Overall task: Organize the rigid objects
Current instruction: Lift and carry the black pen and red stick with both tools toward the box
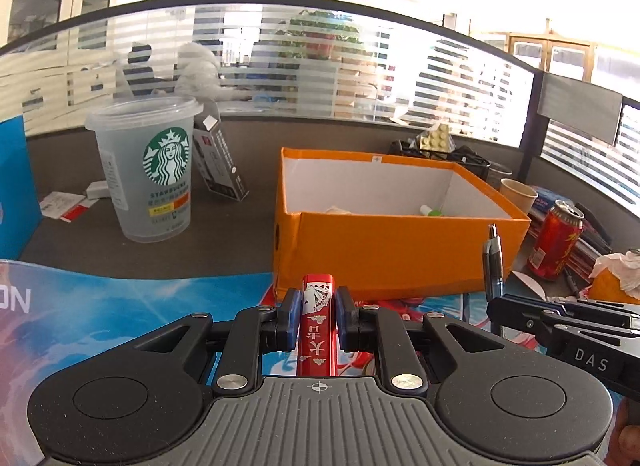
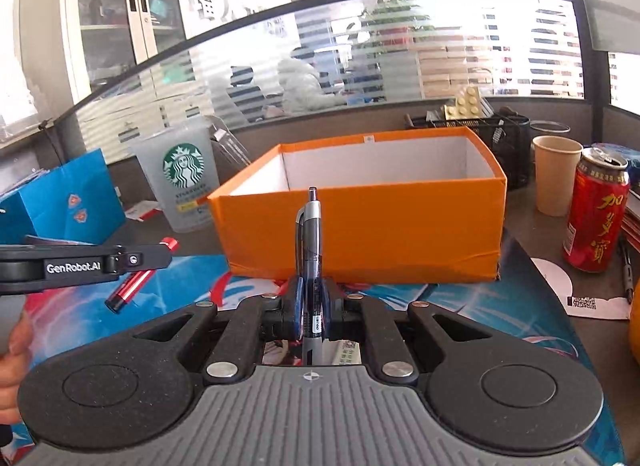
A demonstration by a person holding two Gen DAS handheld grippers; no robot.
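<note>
Left wrist view: your left hand-held gripper (image 1: 318, 308) is pinching a red lighter (image 1: 317, 320) printed with playing cards, its blue pads (image 1: 293, 303) pressing on both sides. The lighter is pointing toward 12 o'clock, at the near wall of the orange box (image 1: 384, 250). The box is sitting open-topped on the bench (image 1: 224, 238), partly on a colourful printed mat (image 1: 132, 306); something small, green and white, is lying inside at its right end, too small to identify. A Starbucks cup (image 1: 150, 169) is standing at 10 o'clock, well apart from the box. A red drink can (image 1: 554, 240) is standing at 3 o'clock, just beside the box's right wall.

Right wrist view: your right hand-held gripper (image 2: 312, 302) is clamping a dark retractable pen (image 2: 311, 262) mid-barrel, holding it upright with the clicker end up, in front of the box's near wall. The left hand-held gripper is showing at 9 o'clock, with the lighter tilted in its grip. A paper cup (image 2: 556, 173) is standing at 2 o'clock, between box and can.
</note>
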